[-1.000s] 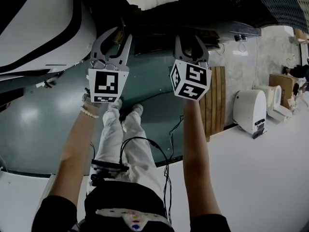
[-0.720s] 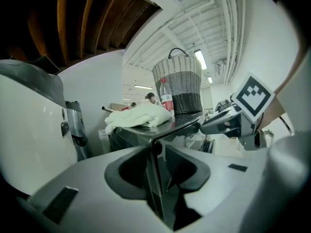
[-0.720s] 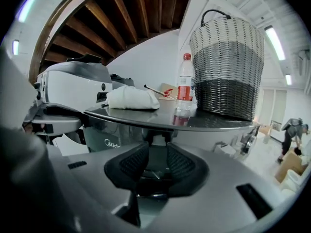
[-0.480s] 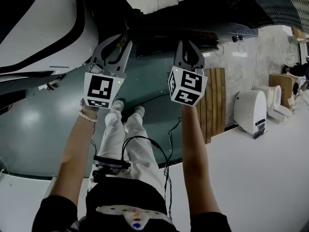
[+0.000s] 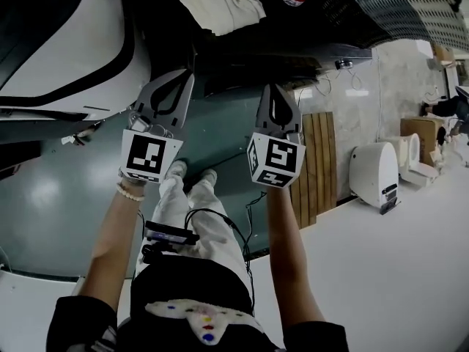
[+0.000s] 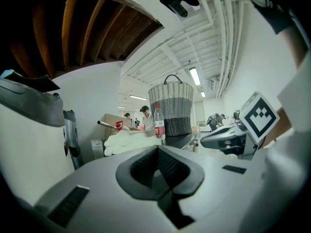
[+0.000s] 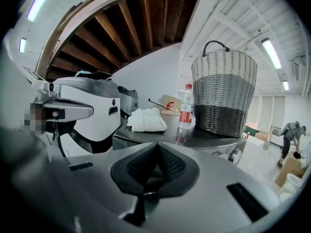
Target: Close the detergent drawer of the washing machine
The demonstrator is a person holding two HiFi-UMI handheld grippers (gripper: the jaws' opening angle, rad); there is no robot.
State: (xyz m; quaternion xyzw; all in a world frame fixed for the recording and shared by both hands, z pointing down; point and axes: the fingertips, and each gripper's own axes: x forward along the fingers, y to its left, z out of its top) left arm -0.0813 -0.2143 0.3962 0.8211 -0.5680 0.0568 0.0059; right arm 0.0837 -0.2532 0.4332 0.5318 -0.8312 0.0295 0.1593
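The white rounded machine (image 7: 90, 118) stands well to the left of the basket (image 7: 223, 93) and is the largest thing here. It is probably the washing machine, but no view shows a detergent drawer on it plainly enough to place. The table (image 7: 163, 136) carries the basket. The person's two arms reach out from below the basket in the head view. The towel (image 7: 146, 120) lies folded to the left of the basket. The left tool (image 5: 189, 75) and right tool (image 5: 276, 86) hang short of the basket's table. Both are clenched tight, pads together, with nothing caught between them. The bottle (image 7: 185, 113) stands upright just beside the basket, on its left.

A detergent drawer is most likely light, stiff plastic that slides on rails. It should need no grip, only a flat push on the middle of its front face. An off-centre push could skew and jam it. Clenched tips suit that push.
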